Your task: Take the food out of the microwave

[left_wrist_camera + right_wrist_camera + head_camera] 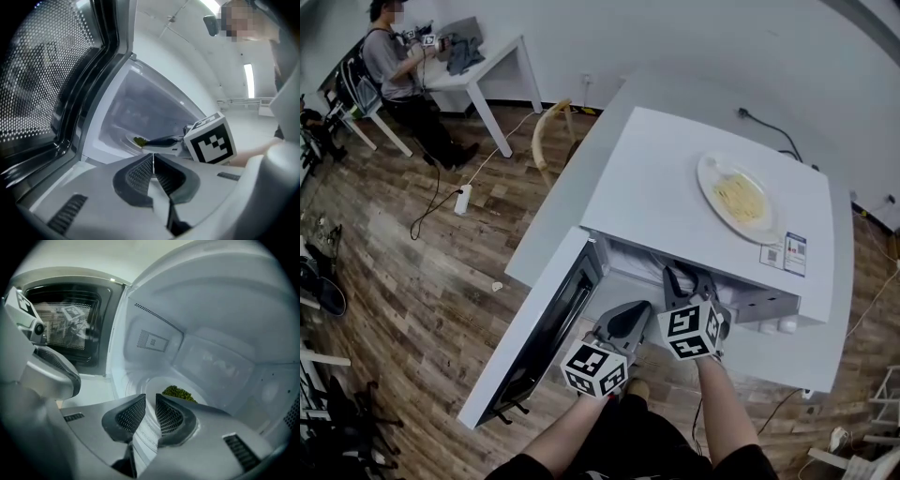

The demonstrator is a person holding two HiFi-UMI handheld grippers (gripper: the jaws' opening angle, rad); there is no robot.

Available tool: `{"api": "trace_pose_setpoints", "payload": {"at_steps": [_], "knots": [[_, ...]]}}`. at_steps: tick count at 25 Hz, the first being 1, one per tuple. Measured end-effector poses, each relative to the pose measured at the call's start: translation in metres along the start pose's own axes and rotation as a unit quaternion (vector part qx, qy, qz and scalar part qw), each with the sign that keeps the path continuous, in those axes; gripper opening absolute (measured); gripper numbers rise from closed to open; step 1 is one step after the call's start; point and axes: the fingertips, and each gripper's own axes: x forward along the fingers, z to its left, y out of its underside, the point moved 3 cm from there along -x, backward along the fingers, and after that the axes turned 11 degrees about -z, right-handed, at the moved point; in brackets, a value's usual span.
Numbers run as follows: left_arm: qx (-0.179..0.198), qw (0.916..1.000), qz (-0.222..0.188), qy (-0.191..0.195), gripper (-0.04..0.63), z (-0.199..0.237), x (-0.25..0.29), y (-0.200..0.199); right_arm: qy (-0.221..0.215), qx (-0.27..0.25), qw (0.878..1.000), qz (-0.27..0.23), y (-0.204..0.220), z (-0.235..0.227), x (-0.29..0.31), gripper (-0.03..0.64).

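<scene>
The white microwave stands with its door swung open to the left. Inside it, a white plate carries green food, which also shows as green food in the left gripper view. My right gripper reaches into the cavity, its jaws a little apart just in front of the plate's rim and nothing pressed between them. In the head view the right gripper points into the opening. My left gripper is shut and empty, held outside beside the door, left of the right one.
A plate of pale noodles rests on the microwave's top. The microwave sits on a white table. Far back left, a person sits at a white desk. A power strip lies on the wooden floor.
</scene>
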Motion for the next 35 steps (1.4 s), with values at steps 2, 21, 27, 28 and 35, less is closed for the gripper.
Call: {"api": "trace_pose_setpoints", "payload": {"at_steps": [2, 21, 27, 28, 35], "knots": [[0.000, 1.0000, 0.002, -0.002, 0.014, 0.001, 0.000, 0.001, -0.001, -0.009, 1.000, -0.010, -0.001, 0.003, -0.004, 0.075], [-0.090, 0.9958, 0.013, 0.000, 0.023, -0.007, 0.011, 0.014, -0.032, -0.001, 0.997, -0.065, 0.005, 0.041, -0.063, 0.069], [-0.140, 0.9901, 0.009, -0.002, 0.062, -0.008, 0.013, 0.019, -0.028, 0.004, 0.997, -0.073, 0.008, 0.040, -0.076, 0.071], [-0.150, 0.9886, 0.009, -0.002, 0.080, -0.009, 0.014, 0.020, -0.025, 0.001, 0.997, -0.073, 0.008, 0.040, -0.079, 0.071], [-0.187, 0.9820, 0.026, 0.014, 0.100, -0.024, 0.029, 0.030, 0.004, -0.006, 0.999, -0.054, 0.023, 0.033, -0.099, 0.071]]}}
